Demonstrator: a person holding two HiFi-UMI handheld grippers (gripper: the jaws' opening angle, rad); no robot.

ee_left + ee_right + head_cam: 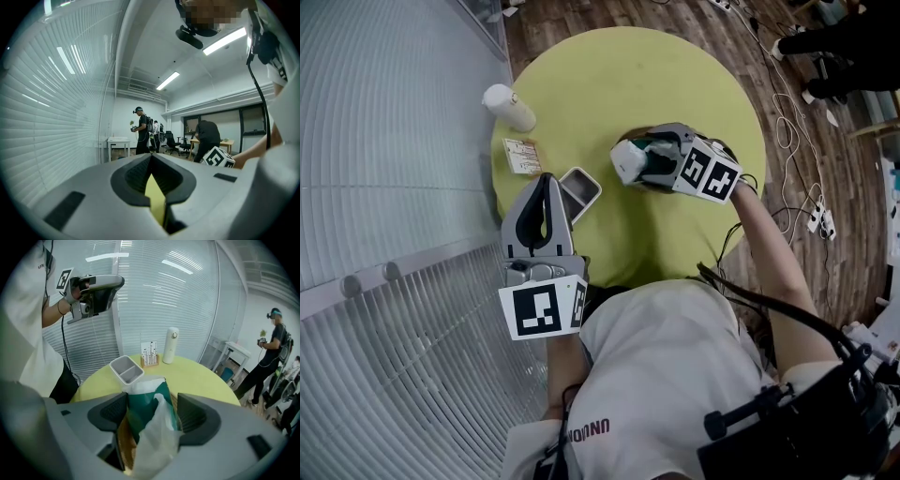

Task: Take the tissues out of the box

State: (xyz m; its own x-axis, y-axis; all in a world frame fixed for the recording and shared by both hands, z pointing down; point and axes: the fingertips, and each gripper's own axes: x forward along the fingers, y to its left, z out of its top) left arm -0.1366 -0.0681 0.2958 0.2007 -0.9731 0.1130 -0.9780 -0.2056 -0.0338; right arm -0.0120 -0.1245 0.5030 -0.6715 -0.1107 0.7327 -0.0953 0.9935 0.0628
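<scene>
Left gripper (151,160): you held it raised near your chest, off the table (675,84). Jaws were closed tip to tip with nothing gripped.
Right gripper (645,155): it was clamped on the tissue box (147,411), one jaw on each side of the green pack.
Box position: it sat in the right jaws, over the middle of the table. No view showed whether it rested on the top or hung just above it.
Tissue: a white sheet (157,444) poked from the near end of the box, inside the right jaws. It could have been wrapper film rather than tissue, too soft to call.
Done: you had the box secured, by my read. No loose tissue lay anywhere on the table.
Left: the whole pull. No sheet was out yet, and your free gripper was well apart from the box.
Next, as I judged it: you needed to bring the left jaws to the white end, pinch it, and draw it out while the right kept its hold.
Other items: the grey tray (579,192), card stand (522,156) and white bottle (508,108) stood along the far-left edge, away from the work.
</scene>
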